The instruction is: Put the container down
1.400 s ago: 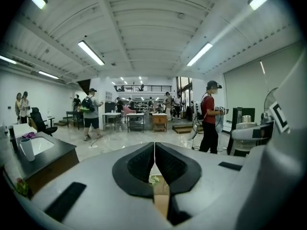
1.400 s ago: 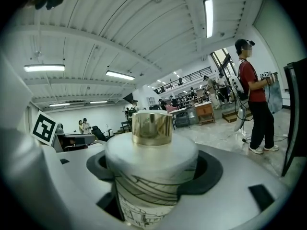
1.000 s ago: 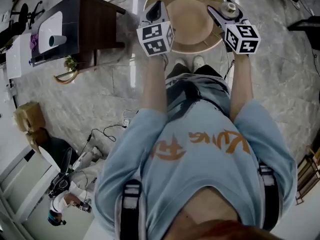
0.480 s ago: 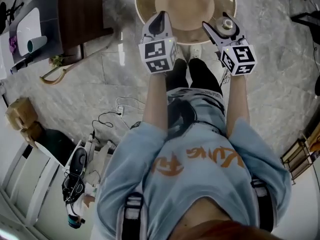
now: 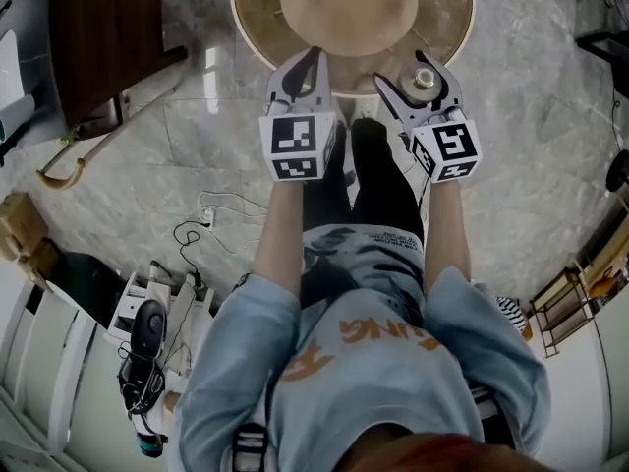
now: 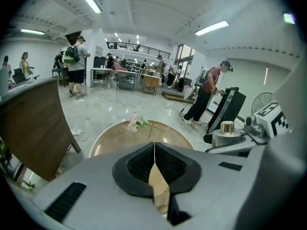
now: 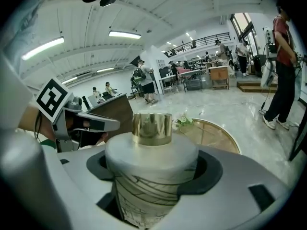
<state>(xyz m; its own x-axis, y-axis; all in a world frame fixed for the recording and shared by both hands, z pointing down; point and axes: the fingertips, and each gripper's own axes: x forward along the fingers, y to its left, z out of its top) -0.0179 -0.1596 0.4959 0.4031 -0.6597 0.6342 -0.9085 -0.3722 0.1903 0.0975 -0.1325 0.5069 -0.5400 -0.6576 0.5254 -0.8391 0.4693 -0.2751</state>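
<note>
Head view steeply down; gripper views close along jaws, fwd; round table (image 5: 256,28) in all 3

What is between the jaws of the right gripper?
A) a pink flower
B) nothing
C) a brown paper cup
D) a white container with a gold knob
D: in the right gripper view, the jaws of the right gripper are closed on the white container, and its gold knob stands on top.
</note>
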